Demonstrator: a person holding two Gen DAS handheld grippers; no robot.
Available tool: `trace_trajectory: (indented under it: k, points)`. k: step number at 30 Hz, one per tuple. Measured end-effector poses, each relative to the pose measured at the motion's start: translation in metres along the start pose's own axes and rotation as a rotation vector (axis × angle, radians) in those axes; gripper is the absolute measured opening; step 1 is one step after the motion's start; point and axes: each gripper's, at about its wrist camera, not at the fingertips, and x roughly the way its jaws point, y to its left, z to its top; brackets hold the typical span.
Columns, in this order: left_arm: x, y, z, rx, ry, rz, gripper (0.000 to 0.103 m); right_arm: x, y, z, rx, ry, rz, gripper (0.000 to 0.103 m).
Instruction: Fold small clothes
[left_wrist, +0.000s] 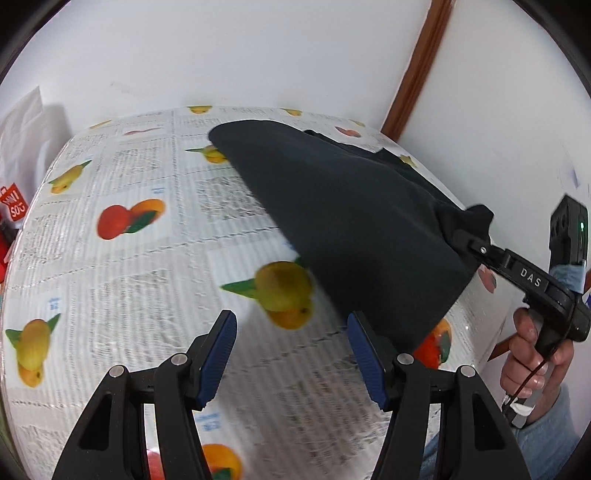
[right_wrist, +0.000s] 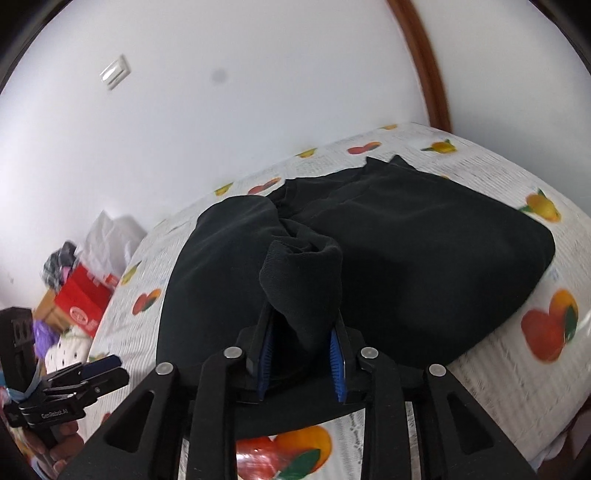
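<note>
- The right hand-held gripper (right_wrist: 303, 354) is clamped on a bunched fold of the black garment (right_wrist: 406, 251), and its 2 blue pads (right_wrist: 337, 365) are mostly buried in the cloth.
- In the left wrist view that same right hand-held gripper (left_wrist: 466, 242) shows at the right edge, lifting a corner of the black garment (left_wrist: 347, 221) off the worktop (left_wrist: 110, 280); its tips are swallowed by the fabric.
- The lifted cloth hangs as a tilted sheet, so the worktop behind and under it is hidden.
- The far part of the garment lies spread on the worktop (right_wrist: 517, 369), near the white wall (right_wrist: 258, 110).
- What kind of garment it is, I cannot tell: it is dark and creased, with few clear details beyond a ribbed edge near the grip.
- The left hand-held gripper (left_wrist: 291, 350) sits wide open above the fruit-print cover, holding nothing; its right pad is just beside the hanging hem.
- From the right wrist, the left hand-held gripper (right_wrist: 105, 363) is tiny at the lower left, partly cut off.
- The right hand (left_wrist: 532, 354) on the handle is cut off by the frame edge.
- Beyond the worktop, a red box (right_wrist: 83, 302) and some bags are blurred.
</note>
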Motion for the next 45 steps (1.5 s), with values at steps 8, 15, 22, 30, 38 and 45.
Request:
trace_trajectory:
  k: [8, 15, 22, 30, 38, 45]
  points:
    - [0.009, -0.035, -0.003, 0.053, 0.020, -0.032, 0.060, 0.032, -0.017, 0.005, -0.063, 0.068, -0.035, 0.031]
    - [0.017, -0.072, -0.020, 0.187, 0.040, -0.042, 0.060, 0.035, -0.009, -0.006, -0.204, 0.047, -0.086, 0.022]
    - [0.042, -0.065, -0.015, 0.063, 0.032, -0.022, 0.049, 0.042, -0.010, -0.004, -0.221, 0.067, -0.084, 0.022]
    - [0.038, -0.034, -0.016, -0.048, 0.003, -0.047, 0.022, 0.057, 0.004, 0.001, -0.248, 0.073, -0.090, 0.021]
    - [0.023, -0.003, -0.019, -0.046, -0.040, 0.038, 0.022, 0.079, 0.042, 0.001, -0.331, 0.078, -0.065, 0.022]
    - [0.020, 0.021, -0.008, -0.035, -0.064, 0.130, 0.022, 0.101, 0.072, 0.008, -0.378, 0.086, -0.046, 0.024]
